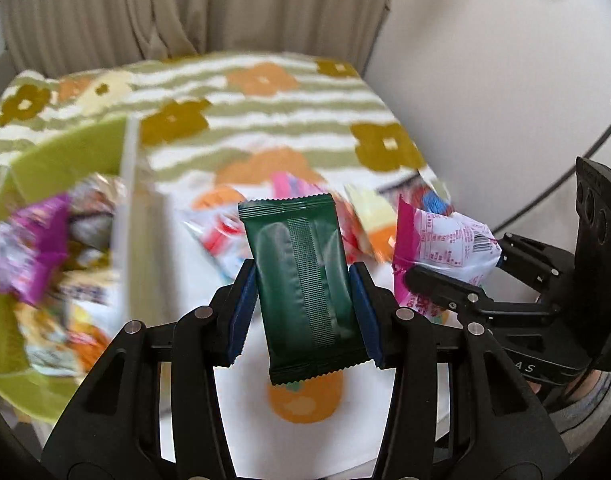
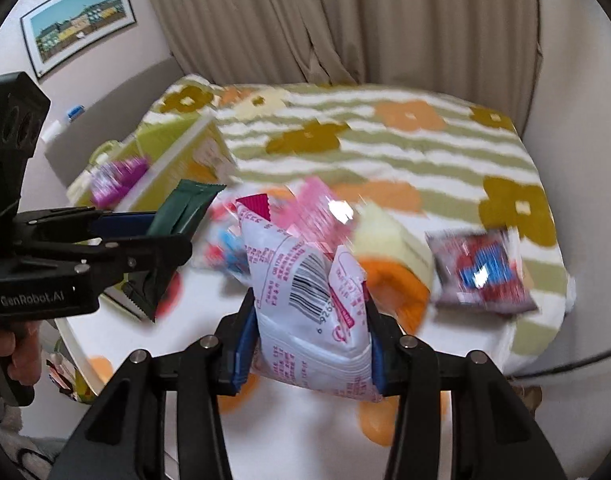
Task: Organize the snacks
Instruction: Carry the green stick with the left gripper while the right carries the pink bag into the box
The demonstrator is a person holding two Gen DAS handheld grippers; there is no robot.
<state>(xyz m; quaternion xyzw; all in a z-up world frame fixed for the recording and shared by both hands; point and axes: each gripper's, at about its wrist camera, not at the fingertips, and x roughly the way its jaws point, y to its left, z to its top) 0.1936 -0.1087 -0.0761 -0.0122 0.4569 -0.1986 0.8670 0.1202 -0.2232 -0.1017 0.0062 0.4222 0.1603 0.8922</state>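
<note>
The left hand-held gripper [image 1: 305, 304] clamps a dark green snack packet [image 1: 301, 280]; the right hand-held gripper [image 2: 311, 344] clamps a white-and-pink snack bag [image 2: 305, 300]. Beyond both, loose snacks [image 2: 483, 272] lie on the surface [image 2: 405, 152]; a green box [image 1: 65, 160] sits left of the left one.

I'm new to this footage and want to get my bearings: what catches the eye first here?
A dark green packet stands clamped in the left claw, and a white and pink snack bag is gripped in the right claw, both above a flower-patterned tablecloth. To the left, a green box holds more snacks.
</note>
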